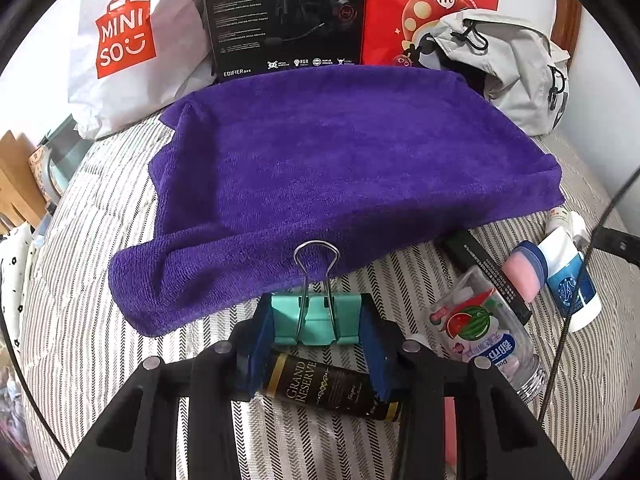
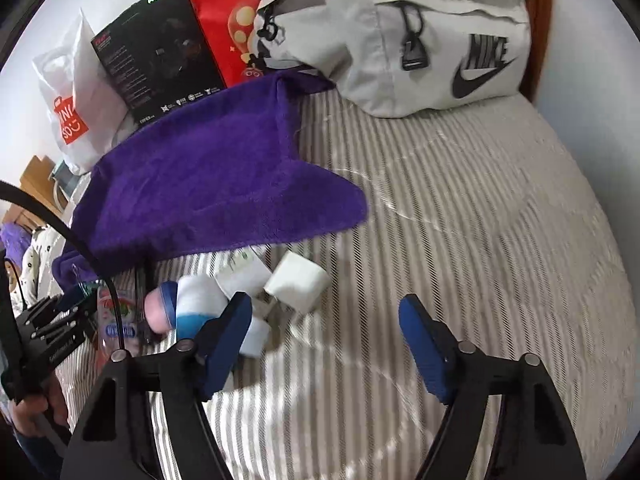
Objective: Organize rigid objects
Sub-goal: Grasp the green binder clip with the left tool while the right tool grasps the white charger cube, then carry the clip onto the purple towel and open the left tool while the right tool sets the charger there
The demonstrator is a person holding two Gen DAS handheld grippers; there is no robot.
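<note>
The left gripper (image 1: 316, 322) pinched a teal binder clip (image 1: 316, 320) between its blue pads, wire handles pointing forward onto the near edge of the purple towel (image 1: 340, 160) straight ahead (presumably the sorting spot). A dark tube (image 1: 332, 388) lay crosswise beneath. The right gripper (image 2: 326, 320) stood spread and empty, the white charger (image 2: 298, 280) just ahead-left of it, nearer this hand.

The white shopping bag (image 1: 120, 40) reads "MINISO" on a red square. The black box (image 1: 284, 16) carries "EDIFIER" and "RGB", and "HECATE" in the right wrist view. The dark tube (image 1: 328, 388) says "GRAND RESERVE". The grey backpack (image 2: 420, 36) shows "NIKE". The red bag (image 1: 424, 4) says "Hi".
</note>
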